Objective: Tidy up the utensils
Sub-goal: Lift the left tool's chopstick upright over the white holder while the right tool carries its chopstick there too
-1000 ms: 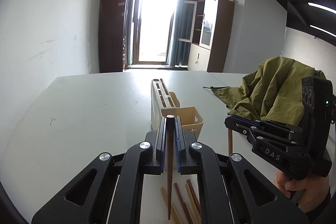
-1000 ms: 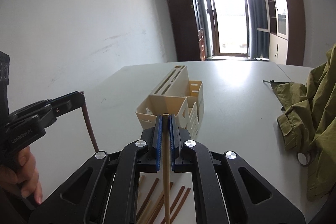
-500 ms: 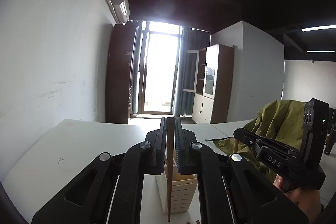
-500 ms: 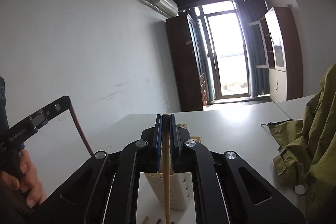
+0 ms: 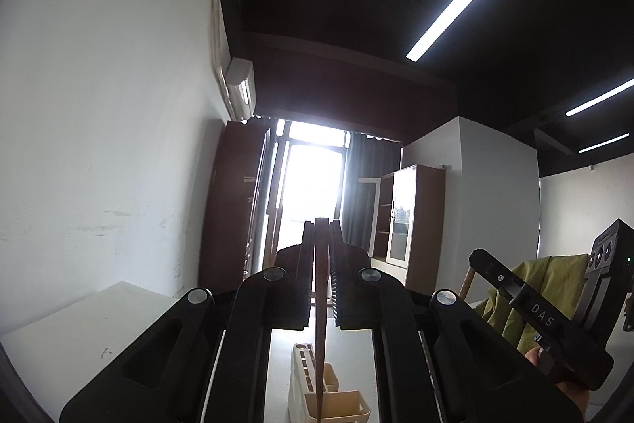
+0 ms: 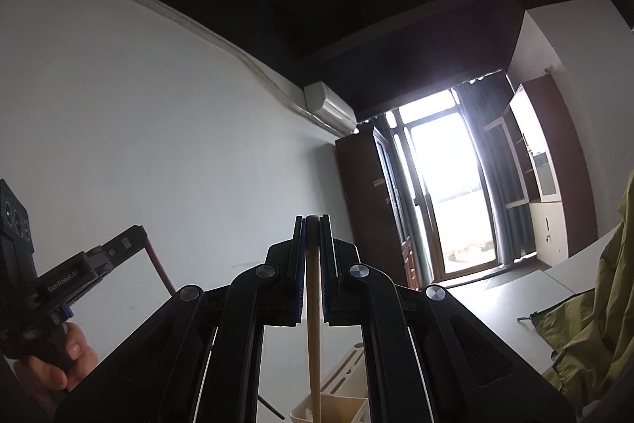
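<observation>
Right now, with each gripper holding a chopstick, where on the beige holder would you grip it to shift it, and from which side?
Take the holder by a thin wall of its open front bin, coming from above. The rim faces up and a wall suits narrow jaws; the body looks too wide. Both grippers are full, so the left chopstick or the right one goes first.

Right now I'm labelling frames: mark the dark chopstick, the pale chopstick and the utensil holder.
dark chopstick (image 5: 320, 304), left wrist view, mid-shaft.
pale chopstick (image 6: 313, 324), right wrist view, shaft below pads.
utensil holder (image 5: 337, 403), left wrist view, front compartment wall.
</observation>
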Demonstrator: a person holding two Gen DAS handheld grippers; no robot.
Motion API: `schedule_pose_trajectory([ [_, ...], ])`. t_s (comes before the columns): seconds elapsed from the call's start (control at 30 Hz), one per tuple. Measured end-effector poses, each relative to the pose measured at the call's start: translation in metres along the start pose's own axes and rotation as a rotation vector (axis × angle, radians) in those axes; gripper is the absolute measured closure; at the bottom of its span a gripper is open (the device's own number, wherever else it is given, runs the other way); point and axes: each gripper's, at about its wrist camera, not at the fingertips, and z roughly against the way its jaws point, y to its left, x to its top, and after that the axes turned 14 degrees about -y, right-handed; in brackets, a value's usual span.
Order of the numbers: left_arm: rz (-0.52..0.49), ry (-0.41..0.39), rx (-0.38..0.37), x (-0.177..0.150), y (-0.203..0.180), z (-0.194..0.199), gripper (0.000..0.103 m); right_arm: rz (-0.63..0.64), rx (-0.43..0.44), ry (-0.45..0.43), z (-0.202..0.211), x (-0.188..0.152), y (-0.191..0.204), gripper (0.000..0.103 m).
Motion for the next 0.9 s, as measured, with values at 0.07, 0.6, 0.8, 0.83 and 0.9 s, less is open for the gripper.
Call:
schedule_pose_trajectory([
  [0.07, 0.007, -0.011, -0.007, -0.002, 0.000, -0.004, 0.096, -0.010, 0.009, -0.025, -0.003, 0.000, -0.003, 0.096],
  [0.6, -0.007, 0.152, -0.003, -0.063, 0.002, -0.049, 0.096, 0.011, 0.020, 0.014, -0.041, -0.036, -0.023, 0.096],
  [0.8, -0.004, 0.234, 0.010, -0.085, 0.010, -0.056, 0.096, 0.041, 0.026, 0.092, -0.046, -0.059, -0.018, 0.096],
  [0.83, 0.000, 0.247, 0.009, -0.088, 0.012, -0.058, 0.096, 0.048, 0.028, 0.104, -0.047, -0.061, -0.017, 0.096],
  [0.9, 0.008, 0.269, 0.004, -0.093, 0.014, -0.060, 0.096, 0.060, 0.031, 0.125, -0.048, -0.066, -0.016, 0.096],
])
